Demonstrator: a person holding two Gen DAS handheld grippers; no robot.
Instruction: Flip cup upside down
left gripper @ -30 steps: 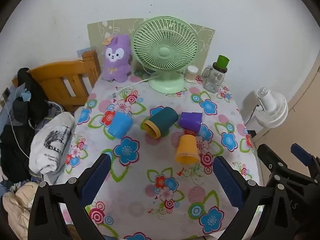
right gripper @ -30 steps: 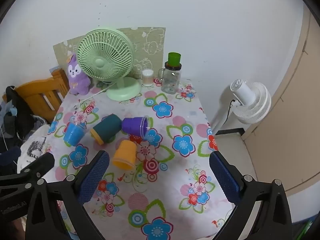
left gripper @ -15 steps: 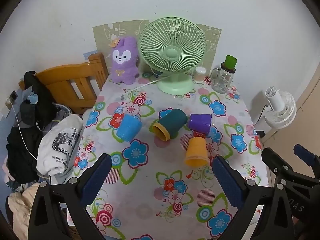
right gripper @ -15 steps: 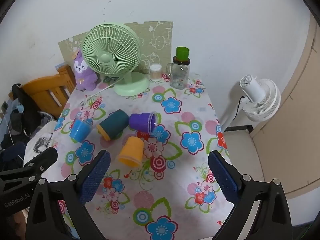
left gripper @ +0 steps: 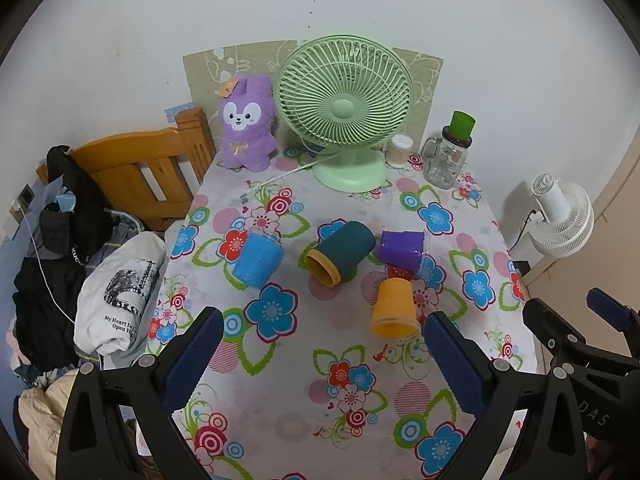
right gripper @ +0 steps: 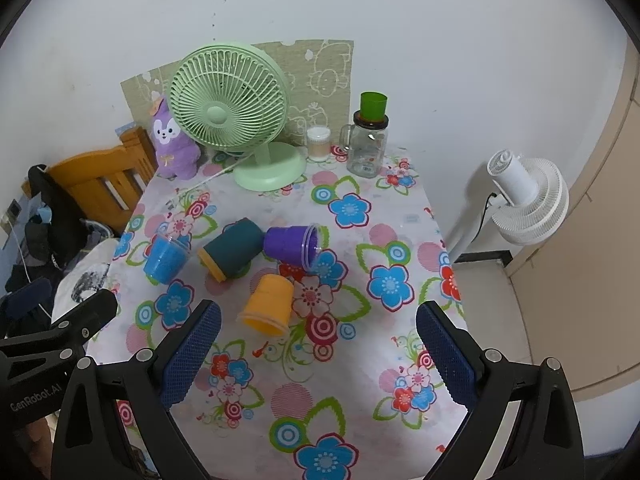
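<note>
Now I've pulled both claws, left (left gripper: 318,354) and right (right gripper: 318,354), back; both released, empty. Orange cup (right gripper: 269,304) at 12 o'clock, on side, unflipped.

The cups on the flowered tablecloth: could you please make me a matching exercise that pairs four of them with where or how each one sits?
Things:
1. blue cup
2. teal cup
3. purple cup
4. orange cup

Places or states:
A. on its side, orange-rimmed mouth towards the camera
B. nearest the two tools, wide mouth towards the camera
C. farthest left, near the table edge by the wooden chair
D. on its side, clear rim pointing right

Pairs: 1-C, 2-A, 3-D, 4-B
</note>
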